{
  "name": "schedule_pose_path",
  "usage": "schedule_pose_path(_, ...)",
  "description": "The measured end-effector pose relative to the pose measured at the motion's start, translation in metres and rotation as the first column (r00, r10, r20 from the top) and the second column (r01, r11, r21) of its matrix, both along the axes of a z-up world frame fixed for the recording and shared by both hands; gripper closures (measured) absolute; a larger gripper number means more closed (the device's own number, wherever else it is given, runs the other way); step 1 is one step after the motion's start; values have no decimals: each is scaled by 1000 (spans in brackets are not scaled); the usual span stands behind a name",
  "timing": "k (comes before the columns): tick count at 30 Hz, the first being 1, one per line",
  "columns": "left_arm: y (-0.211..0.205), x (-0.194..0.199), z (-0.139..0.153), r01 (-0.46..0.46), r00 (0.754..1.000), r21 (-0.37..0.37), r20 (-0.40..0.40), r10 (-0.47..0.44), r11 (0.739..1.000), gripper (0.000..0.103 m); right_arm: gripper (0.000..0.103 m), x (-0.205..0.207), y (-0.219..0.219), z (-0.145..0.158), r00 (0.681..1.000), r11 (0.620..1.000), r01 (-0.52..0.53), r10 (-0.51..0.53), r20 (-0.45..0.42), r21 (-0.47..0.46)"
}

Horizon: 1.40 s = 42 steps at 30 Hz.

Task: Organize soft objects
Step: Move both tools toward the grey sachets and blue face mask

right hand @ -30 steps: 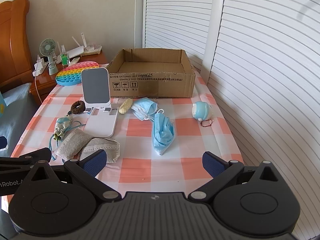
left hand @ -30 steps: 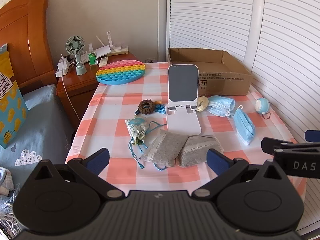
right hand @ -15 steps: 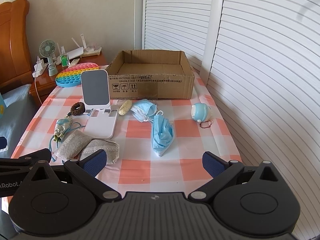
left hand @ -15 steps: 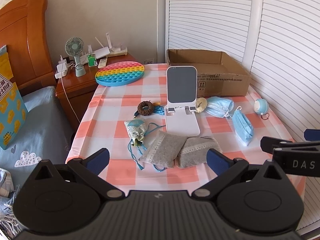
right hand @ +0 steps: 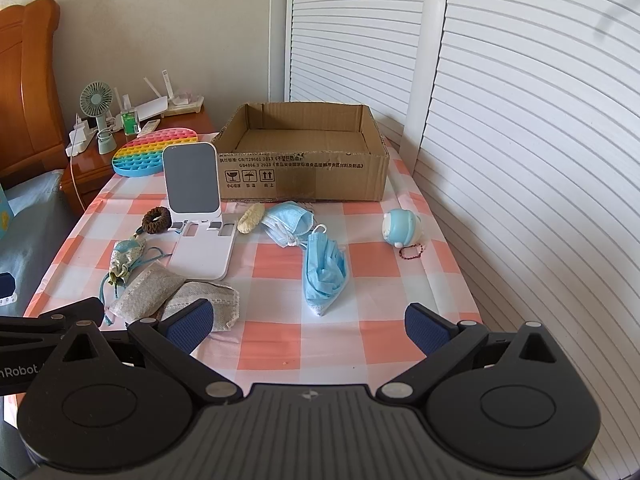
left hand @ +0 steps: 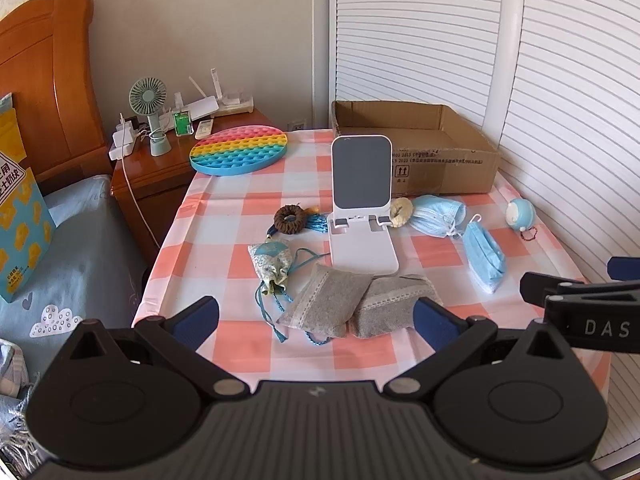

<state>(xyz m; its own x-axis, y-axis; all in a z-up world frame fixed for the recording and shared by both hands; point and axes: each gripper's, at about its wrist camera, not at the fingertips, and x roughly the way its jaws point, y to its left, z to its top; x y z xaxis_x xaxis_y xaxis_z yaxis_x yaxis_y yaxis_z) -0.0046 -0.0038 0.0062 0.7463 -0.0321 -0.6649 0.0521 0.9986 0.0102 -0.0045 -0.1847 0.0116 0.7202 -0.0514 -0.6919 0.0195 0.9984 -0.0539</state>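
Both grippers hover empty at the bottom of their frames, left gripper (left hand: 316,320) and right gripper (right hand: 308,326) with fingers wide, likely poised to pick. Soft things lie mid-frame on the desk (right hand: 272,344): grey sachets (left hand: 360,300), blue masks (right hand: 324,272). An empty cardboard box (right hand: 304,168) behind probably awaits them; the phone stand (left hand: 362,216) partly hides a pale scrunchie (left hand: 400,212)

Phone stand (left hand: 362,216) hides part of the cream scrunchie (left hand: 400,212); box (right hand: 304,168) print too small to read.
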Motion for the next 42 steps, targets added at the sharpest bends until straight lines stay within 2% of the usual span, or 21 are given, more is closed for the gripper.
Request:
schedule_pose_path(32, 0, 3, 0, 11, 1000, 16, 9, -11, 1000, 0, 0, 1, 0, -3, 1000, 1000, -10, 10, 7, -1)
schedule_pose_path(42, 5, 8, -7, 63, 998, 17, 20, -64, 998, 0, 0, 5, 2, -4, 996, 997, -72, 72, 45, -23)
